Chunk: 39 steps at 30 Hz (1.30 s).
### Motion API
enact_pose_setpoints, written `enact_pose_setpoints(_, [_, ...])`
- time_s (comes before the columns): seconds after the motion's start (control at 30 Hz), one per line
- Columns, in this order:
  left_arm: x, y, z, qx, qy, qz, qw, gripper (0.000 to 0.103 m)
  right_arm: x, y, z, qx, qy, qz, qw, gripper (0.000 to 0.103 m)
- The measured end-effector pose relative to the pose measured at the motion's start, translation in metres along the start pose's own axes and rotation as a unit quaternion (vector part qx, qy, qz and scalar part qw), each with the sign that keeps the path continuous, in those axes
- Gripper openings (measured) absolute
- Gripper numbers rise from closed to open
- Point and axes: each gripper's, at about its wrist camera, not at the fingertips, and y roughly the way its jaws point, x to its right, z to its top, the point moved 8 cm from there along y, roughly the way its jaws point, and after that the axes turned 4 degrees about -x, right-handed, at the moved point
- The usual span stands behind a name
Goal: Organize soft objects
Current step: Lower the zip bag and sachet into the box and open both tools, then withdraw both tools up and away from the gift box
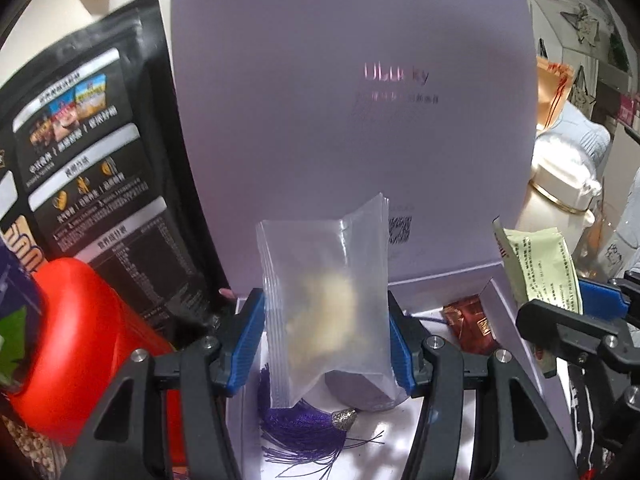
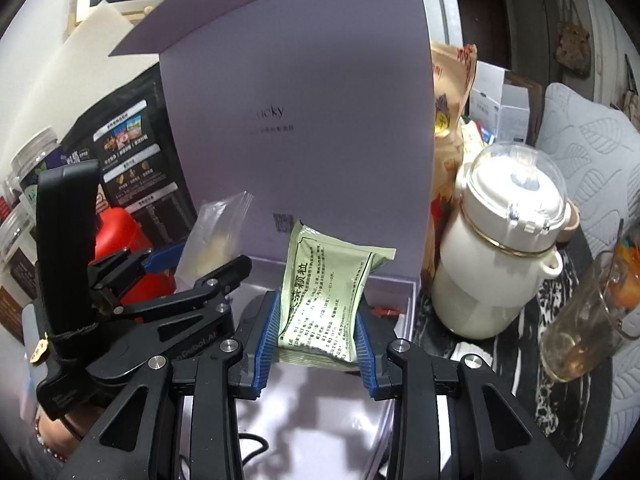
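My left gripper [image 1: 326,340] is shut on a clear zip bag [image 1: 326,304] with pale contents, held upright over an open lilac gift box [image 1: 508,308]. The box lid [image 1: 352,120] stands raised behind it. On the box floor lie a purple tassel [image 1: 304,428] and a red-brown sachet [image 1: 472,324]. My right gripper [image 2: 316,332] is shut on a pale green printed sachet [image 2: 324,300], also above the box floor [image 2: 312,408]. In the right wrist view the left gripper [image 2: 192,272] and its clear bag [image 2: 216,240] appear at the left. The green sachet [image 1: 536,264] shows at the right of the left wrist view.
A red container [image 1: 80,340] and a black snack pouch [image 1: 92,168] stand left of the box. To the right are a cream kettle with a clear dome lid [image 2: 504,252], a glass cup [image 2: 584,320], an orange snack bag [image 2: 452,120] and a grey quilted cushion [image 2: 592,152].
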Motion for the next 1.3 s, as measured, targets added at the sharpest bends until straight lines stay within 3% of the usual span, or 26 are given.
enact_pose_setpoints(0.17, [0.007,0.012,-0.003,-0.024,0.001,-0.012,0.9996,0.056,0.002,0.011,-0.003,-0.016,-0.003,-0.008,1.000,0.037])
enact_pose_setpoints(0.6, [0.014,0.015,0.001,-0.025,0.000,-0.018,0.9995,0.058,0.004,0.027,-0.012,-0.047,0.001,-0.034,0.998,0.042])
enact_pose_setpoints(0.67, [0.007,0.008,0.002,-0.019,0.000,-0.008,0.9998,0.062,0.005,0.022,-0.011,-0.042,0.004,-0.040,0.998,0.050])
enact_pose_setpoints(0.73, [0.006,0.002,0.002,-0.011,-0.002,-0.003,0.9999,0.073,0.006,0.014,-0.009,-0.035,0.009,-0.042,0.998,0.058])
enact_pose_setpoints(0.8, [0.004,-0.004,0.001,-0.001,-0.009,0.003,1.0000,0.082,0.008,0.008,-0.009,-0.029,0.011,-0.041,0.999,0.059])
enact_pose_setpoints(0.93, [0.005,-0.018,0.003,0.010,-0.003,0.018,0.9998,0.083,0.015,0.002,-0.011,-0.031,0.020,-0.051,0.998,0.059])
enact_pose_setpoints(1.3, [0.013,-0.071,0.005,0.038,0.006,0.010,0.9992,0.083,0.012,-0.040,-0.009,-0.004,0.021,-0.067,0.998,0.059])
